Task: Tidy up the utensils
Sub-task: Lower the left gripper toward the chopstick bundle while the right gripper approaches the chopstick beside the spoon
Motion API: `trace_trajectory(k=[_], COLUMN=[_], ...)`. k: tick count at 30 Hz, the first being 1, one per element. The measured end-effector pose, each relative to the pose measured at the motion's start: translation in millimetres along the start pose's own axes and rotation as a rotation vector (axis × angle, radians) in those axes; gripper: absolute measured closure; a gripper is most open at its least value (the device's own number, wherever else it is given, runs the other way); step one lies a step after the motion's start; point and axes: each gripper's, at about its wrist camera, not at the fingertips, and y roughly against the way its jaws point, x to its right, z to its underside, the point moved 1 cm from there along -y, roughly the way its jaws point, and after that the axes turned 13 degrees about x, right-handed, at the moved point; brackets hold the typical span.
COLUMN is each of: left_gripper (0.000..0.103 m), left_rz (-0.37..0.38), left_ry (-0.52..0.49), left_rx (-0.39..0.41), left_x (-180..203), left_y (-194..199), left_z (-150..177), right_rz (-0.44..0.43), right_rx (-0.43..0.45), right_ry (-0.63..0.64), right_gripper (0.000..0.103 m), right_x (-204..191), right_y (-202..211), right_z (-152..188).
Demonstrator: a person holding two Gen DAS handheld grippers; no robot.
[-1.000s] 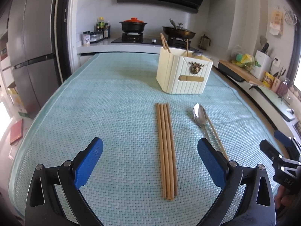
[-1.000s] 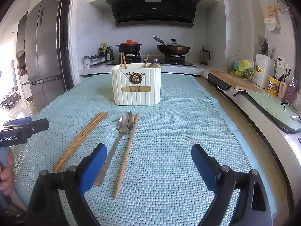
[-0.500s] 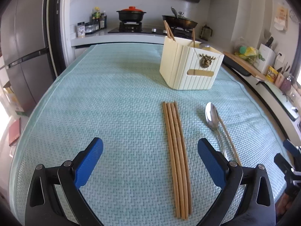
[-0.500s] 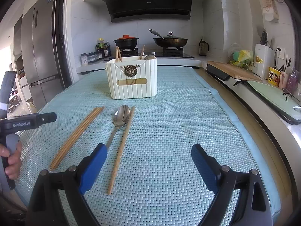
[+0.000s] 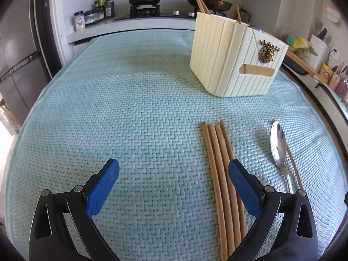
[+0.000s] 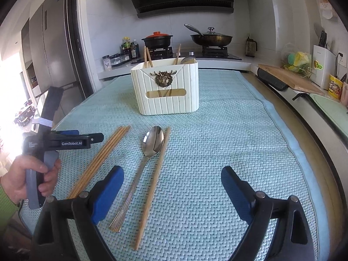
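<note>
— So, starting at the left: what is over there?

— A person's hand (image 6: 26,174) wrapped around the handle of the left hand-held gripper (image 5: 174,174). From its own camera its blue pads (image 5: 102,187) stand wide apart with only the woven teal mat (image 5: 130,113) between them (nothing gripped). Its right pad sits over the near part of the chopstick bundle.

— And next along the tabletop?

— Four wooden chopsticks (image 6: 102,158) lying side by side, touching one another, on the mat. Just to their right is a metal spoon (image 6: 150,150), bowl pointing away toward the holder, and a single chopstick (image 6: 156,174) lies right against the spoon's right edge.

— Where is the holder?

— Behind those, farther back on the mat: a cream ribbed utensil holder (image 6: 167,95) with a brass stag-head ornament on its front and a slot below it. A few chopsticks and a spoon already stand upright inside.

— And the right side?

— The right hand-held gripper (image 6: 171,187) hangs above the mat, jaws spread wide and empty; its left pad (image 6: 108,193) is just beside the spoon handle, not touching it as far as I can tell. Right of it the mat is bare up to its edge, and beyond lies a counter with a wooden cutting board (image 6: 289,78).
</note>
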Motion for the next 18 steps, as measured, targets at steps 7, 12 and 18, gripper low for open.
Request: trace_trajectory(k=[7,12,18], left_gripper=[0.003,0.003,0.003], left_rz=[-0.013,-0.017,-0.029], left_ry=[-0.020,-0.016,-0.051], left_rx=[-0.037,-0.053,-0.071], left_x=[0.0,-4.5,-1.4], left_y=[-11.2,-12.7,-13.2], left_z=[3.0,3.9,7.7], right_rz=[-0.007,-0.004,-0.019], right_rx=[-0.019,-0.042,-0.127], right_ry=[-0.001,0.004,-0.002], right_gripper=[0.010,0.010,0.010], right_x=[-1.7,1.2,2.8], right_y=[-1.7,-9.8,-37.4], right_z=[4.0,1.6,8.6])
